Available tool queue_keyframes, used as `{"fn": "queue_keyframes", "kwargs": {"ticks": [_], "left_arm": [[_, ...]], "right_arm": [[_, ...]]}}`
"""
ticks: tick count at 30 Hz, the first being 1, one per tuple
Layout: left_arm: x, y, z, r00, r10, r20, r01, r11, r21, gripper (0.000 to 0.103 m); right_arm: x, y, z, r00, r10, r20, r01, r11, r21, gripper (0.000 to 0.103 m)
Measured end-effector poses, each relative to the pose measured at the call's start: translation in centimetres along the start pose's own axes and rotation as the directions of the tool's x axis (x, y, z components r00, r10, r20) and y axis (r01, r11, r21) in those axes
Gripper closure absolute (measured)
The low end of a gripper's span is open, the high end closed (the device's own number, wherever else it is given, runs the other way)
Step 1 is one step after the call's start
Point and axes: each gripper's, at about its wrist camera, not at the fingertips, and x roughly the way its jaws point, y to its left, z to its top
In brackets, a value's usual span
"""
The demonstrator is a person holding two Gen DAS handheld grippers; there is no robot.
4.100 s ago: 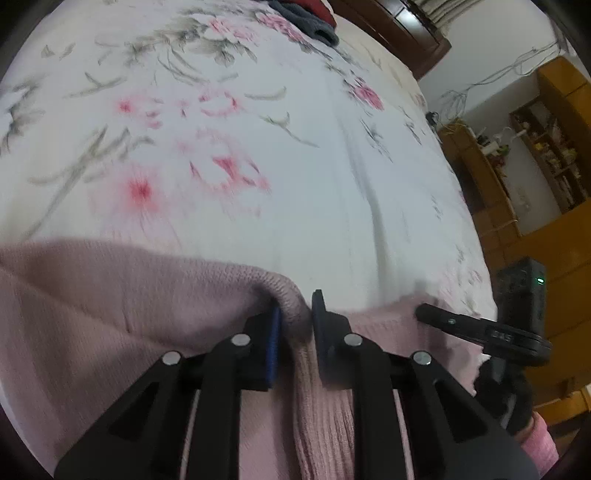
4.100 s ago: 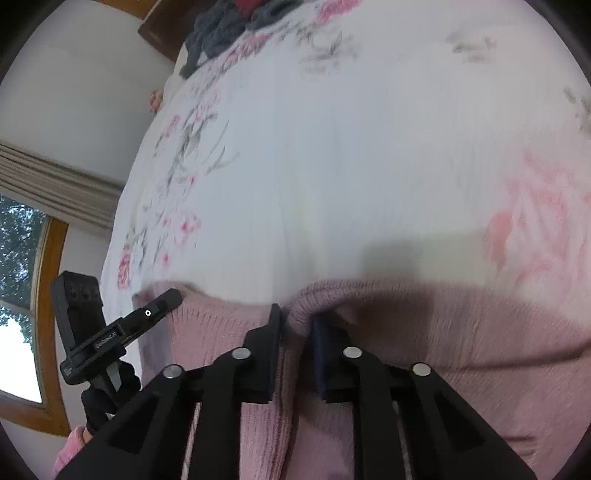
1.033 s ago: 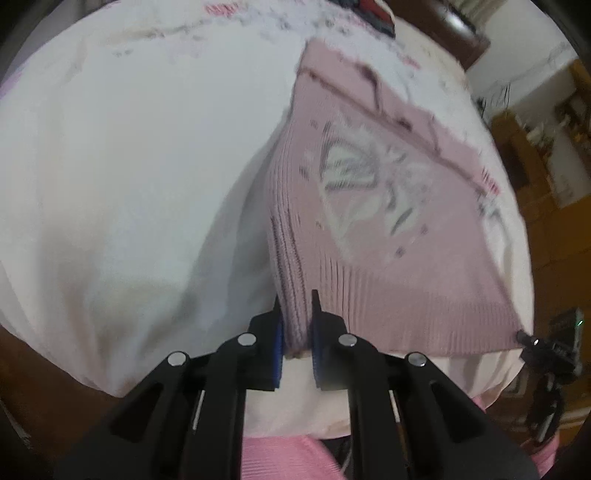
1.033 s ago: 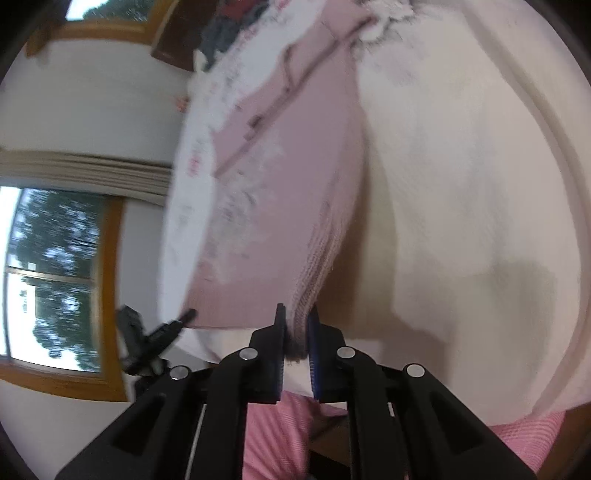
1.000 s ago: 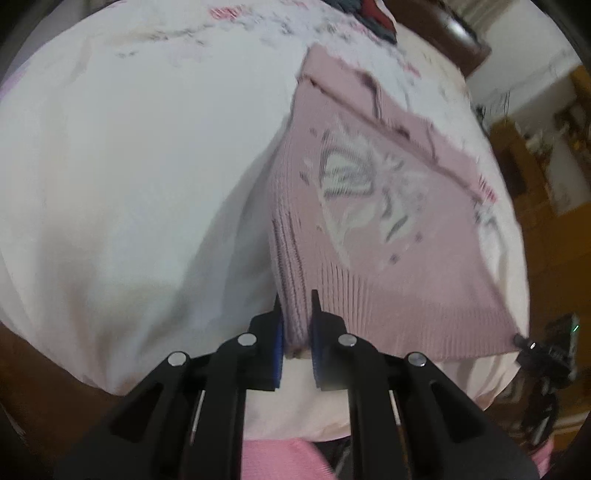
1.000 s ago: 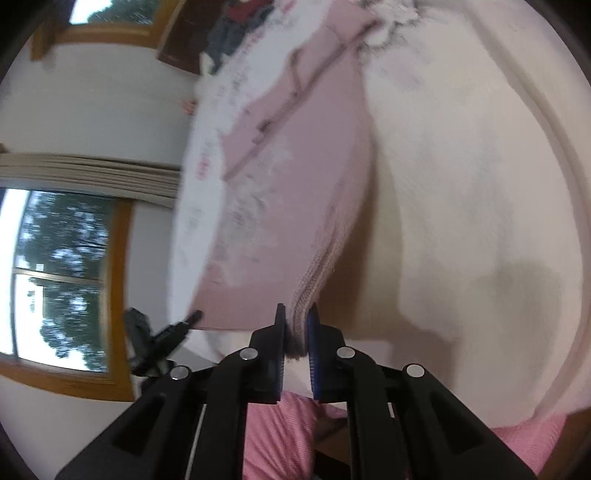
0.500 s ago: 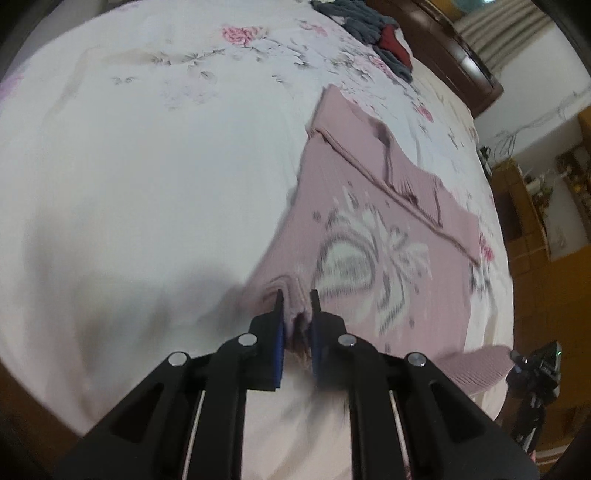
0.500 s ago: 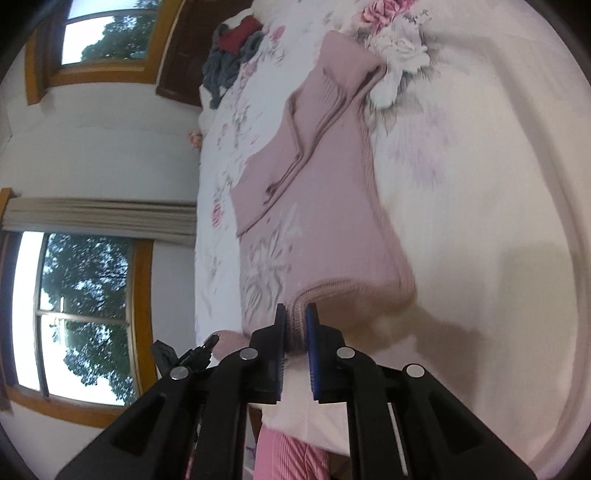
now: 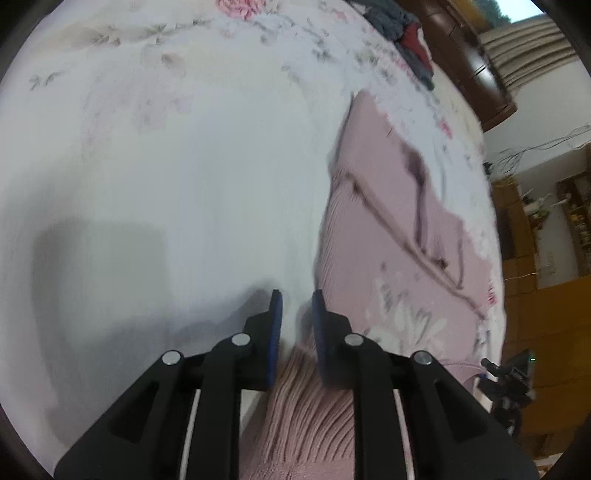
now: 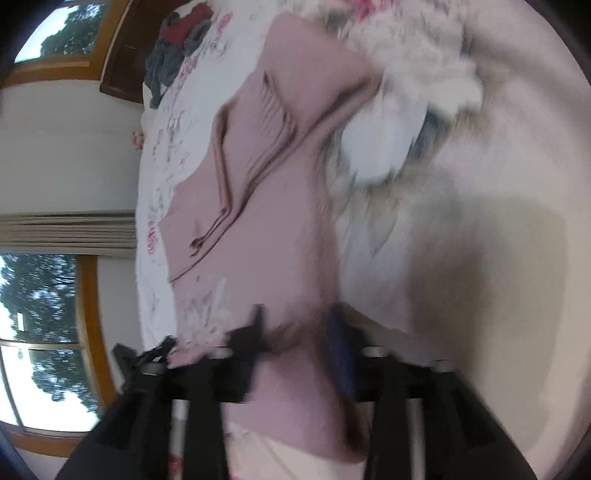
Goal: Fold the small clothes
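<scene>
A pink knit sweater [image 9: 399, 221] with a pale flower pattern lies spread on the floral bed sheet [image 9: 184, 184], its sleeves crossed over the upper part. My left gripper [image 9: 295, 295] stands slightly open over the ribbed hem corner [image 9: 299, 398]; white sheet shows between its tips and the hem lies loose farther back between the fingers. In the right wrist view, which is blurred by motion, the sweater [image 10: 280, 221] runs away from my right gripper [image 10: 295, 314]. That gripper is wide open over the other hem corner, and the cloth is slack beneath it.
A heap of dark and red clothes [image 9: 406, 29] lies at the bed's far end by a dark wooden headboard [image 9: 476, 74]. Wooden furniture [image 9: 546, 332] stands right of the bed. A window [image 10: 37, 332] with curtains is on the left. The sheet [image 10: 480, 258] is bare beside the sweater.
Both grippers carried the hem back and laid the sweater flat. In the last half second the right fingers spread wide and the left eased apart, dropping the hem.
</scene>
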Motion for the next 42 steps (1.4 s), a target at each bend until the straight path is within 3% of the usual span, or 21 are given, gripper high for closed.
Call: {"fn": "queue_keyframes", "kwargs": {"ticks": [4,7,11,14,18,20,23,25,27,30,31,33,36,40,42], "left_arm": [[-1.0,-1.4,-0.5,0.999,0.026,0.033,-0.029,0.993,0.112,0.059],[-0.8,-3.0,-1.4,0.996,0.077,0.05,-0.086,0.971,0.224,0.044],[1.1,-4.8,-2.8,0.982,0.187,0.032,-0.185,0.906,0.382,0.042],[2.0,-5.2,-3.2,0.969,0.24,0.057,-0.24,0.87,0.43,0.04],[1.3,-4.4,-3.4,0.977,0.206,0.063,-0.214,0.893,0.395,0.038],[1.2,-4.3,-3.5,0.975,0.213,0.068,-0.222,0.884,0.411,0.036],[1.2,-4.0,-3.8,0.98,0.193,0.052,-0.196,0.886,0.419,0.035],[1.6,-3.9,-3.8,0.981,0.192,0.039,-0.191,0.891,0.411,0.032],[2.0,-4.0,-4.0,0.978,0.205,0.04,-0.203,0.88,0.429,0.032],[2.2,-4.7,-4.5,0.971,0.234,0.056,-0.232,0.855,0.463,0.033],[2.0,-4.9,-4.6,0.975,0.217,0.055,-0.217,0.856,0.468,0.036],[0.9,-5.6,-5.2,0.989,0.139,0.054,-0.148,0.861,0.487,0.037],[0.3,-6.0,-6.1,0.996,0.086,0.026,-0.087,0.859,0.505,0.032],[2.2,-5.5,-6.4,0.977,0.211,0.018,-0.19,0.833,0.519,0.032],[2.6,-4.9,-6.2,0.98,0.199,0.0,-0.175,0.86,0.48,0.032]], "right_arm": [[-1.3,0.4,-0.2,0.999,-0.031,0.039,0.035,0.994,-0.099,0.058],[-1.0,1.6,-1.1,0.996,-0.087,0.031,0.091,0.976,-0.2,0.057],[-0.3,4.4,-2.8,0.979,-0.184,0.084,0.202,0.903,-0.38,0.056],[0.3,5.9,-3.4,0.981,-0.176,0.086,0.196,0.868,-0.457,0.053],[1.2,7.5,-3.8,0.969,-0.228,0.091,0.241,0.808,-0.538,0.051],[2.1,7.9,-3.7,0.964,-0.255,0.076,0.253,0.786,-0.565,0.051],[3.8,7.9,-3.3,0.953,-0.3,0.051,0.272,0.762,-0.587,0.049],[4.7,7.4,-2.9,0.952,-0.306,0.026,0.263,0.767,-0.585,0.049],[5.7,7.3,-2.7,0.949,-0.314,0.011,0.26,0.764,-0.591,0.048],[5.9,7.6,-3.2,0.935,-0.353,0.038,0.3,0.729,-0.616,0.065],[5.7,7.8,-3.5,0.938,-0.344,0.044,0.295,0.724,-0.624,0.077],[5.0,7.9,-3.8,0.943,-0.33,0.047,0.285,0.726,-0.626,0.087],[3.7,7.4,-4.0,0.958,-0.284,0.032,0.246,0.761,-0.6,0.088],[3.4,6.8,-3.9,0.963,-0.267,0.024,0.231,0.783,-0.578,0.088],[3.5,6.8,-4.0,0.963,-0.269,0.029,0.235,0.781,-0.579,0.088]]}}
